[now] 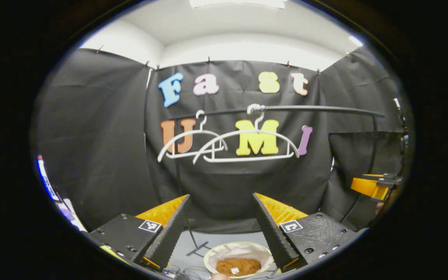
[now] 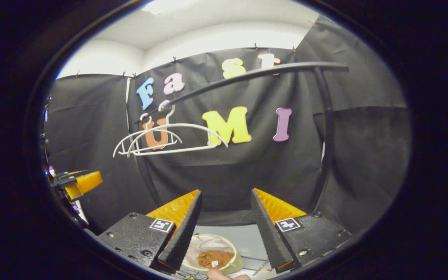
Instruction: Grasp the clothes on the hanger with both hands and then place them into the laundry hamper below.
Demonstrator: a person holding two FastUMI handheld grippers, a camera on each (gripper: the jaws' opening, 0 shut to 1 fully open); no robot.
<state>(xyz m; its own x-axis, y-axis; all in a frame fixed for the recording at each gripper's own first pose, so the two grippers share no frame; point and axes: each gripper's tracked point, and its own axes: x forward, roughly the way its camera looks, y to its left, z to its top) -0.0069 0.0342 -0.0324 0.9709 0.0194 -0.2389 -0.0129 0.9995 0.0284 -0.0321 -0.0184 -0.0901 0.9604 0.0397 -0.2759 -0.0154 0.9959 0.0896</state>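
Since both hangers [image 1: 247, 146] are seen bare, the brown clothes [image 1: 238, 266] are judged already in the hamper [image 1: 239, 249], below and between the wide-open left gripper [image 1: 220, 229] and right gripper [image 2: 224, 225].

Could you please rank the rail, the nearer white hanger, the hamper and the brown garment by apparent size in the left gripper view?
1. Rail
2. Nearer white hanger
3. Hamper, partly hidden by a tool finger
4. Brown garment inside it

The hamper lies farther below, so its rank is unsure.

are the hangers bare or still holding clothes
Bare: both white hangers hang empty on the rail, and a brown garment lies in the hamper below.
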